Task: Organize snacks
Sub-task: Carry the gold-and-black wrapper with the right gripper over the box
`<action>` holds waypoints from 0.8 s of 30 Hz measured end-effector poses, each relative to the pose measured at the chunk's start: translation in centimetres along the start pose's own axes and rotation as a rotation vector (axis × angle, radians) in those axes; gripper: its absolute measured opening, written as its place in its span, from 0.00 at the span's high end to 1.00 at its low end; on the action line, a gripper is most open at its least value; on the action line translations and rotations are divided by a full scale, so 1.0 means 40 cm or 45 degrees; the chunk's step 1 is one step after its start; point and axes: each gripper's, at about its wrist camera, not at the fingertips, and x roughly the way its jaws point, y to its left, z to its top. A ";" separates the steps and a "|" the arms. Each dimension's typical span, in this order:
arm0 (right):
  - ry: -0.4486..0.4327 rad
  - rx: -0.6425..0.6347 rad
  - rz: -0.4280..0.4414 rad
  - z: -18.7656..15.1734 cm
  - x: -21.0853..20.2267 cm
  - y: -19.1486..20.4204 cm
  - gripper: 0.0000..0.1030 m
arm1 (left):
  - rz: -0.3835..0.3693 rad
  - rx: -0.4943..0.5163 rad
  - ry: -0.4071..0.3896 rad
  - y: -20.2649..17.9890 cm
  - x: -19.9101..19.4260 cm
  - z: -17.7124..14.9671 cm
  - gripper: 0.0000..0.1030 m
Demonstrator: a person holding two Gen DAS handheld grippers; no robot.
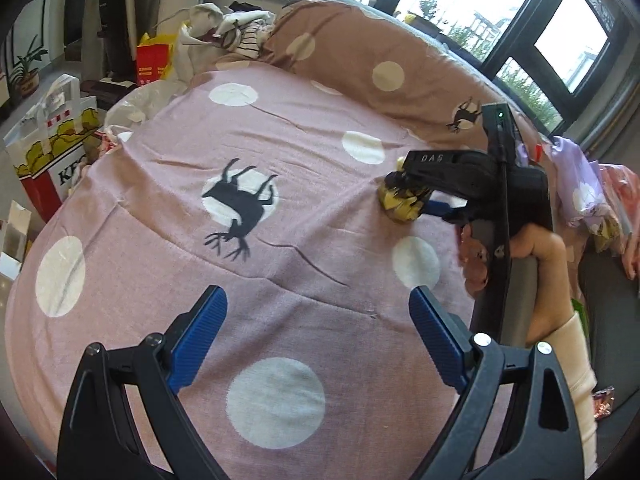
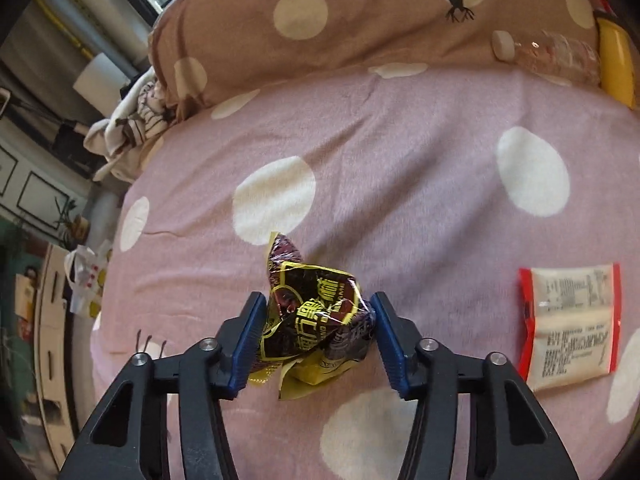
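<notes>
A crumpled maroon-and-yellow snack packet lies on the pink polka-dot bedspread. My right gripper is shut on it, its blue pads pressing both sides. In the left wrist view the same packet shows at the right, under the right gripper's black fingers, with a person's hand on the handle. My left gripper hangs open above bare bedspread, nothing between its pads. A red-and-white flat snack packet lies to the right of the held one.
A brown dotted pillow runs along the far side of the bed. Against it lie a clear bottle and a yellow object. A KFC paper bag stands off the bed's left edge, near a clothes pile.
</notes>
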 end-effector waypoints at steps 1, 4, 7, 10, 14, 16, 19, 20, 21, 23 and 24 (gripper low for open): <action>0.007 0.012 0.015 -0.013 -0.012 -0.001 0.52 | -0.030 0.007 0.005 -0.005 0.000 -0.001 0.10; 0.031 0.051 0.104 -0.065 -0.062 -0.014 0.52 | -0.098 0.054 0.032 -0.030 0.010 -0.008 0.10; 0.037 0.072 0.182 -0.136 -0.122 -0.040 0.52 | -0.090 0.119 0.060 -0.059 0.028 -0.018 0.10; 0.058 0.123 0.184 -0.214 -0.163 -0.079 0.52 | -0.109 0.163 0.102 -0.078 0.044 -0.030 0.10; 0.013 0.177 0.066 -0.307 -0.222 -0.137 0.52 | -0.224 0.189 0.155 -0.103 0.051 -0.045 0.11; -0.015 0.207 0.050 -0.336 -0.245 -0.164 0.52 | -0.247 0.220 0.178 -0.125 0.054 -0.056 0.11; -0.042 0.232 0.034 -0.364 -0.264 -0.195 0.52 | -0.201 0.283 0.176 -0.164 0.062 -0.073 0.11; -0.038 0.251 0.022 -0.369 -0.269 -0.207 0.52 | -0.193 0.304 0.180 -0.174 0.065 -0.078 0.11; -0.044 0.281 0.022 -0.369 -0.275 -0.220 0.52 | -0.206 0.321 0.194 -0.184 0.067 -0.084 0.12; -0.086 0.311 0.049 -0.366 -0.293 -0.234 0.52 | -0.259 0.340 0.206 -0.202 0.064 -0.096 0.12; -0.105 0.313 0.055 -0.367 -0.306 -0.237 0.52 | -0.277 0.349 0.206 -0.210 0.061 -0.099 0.12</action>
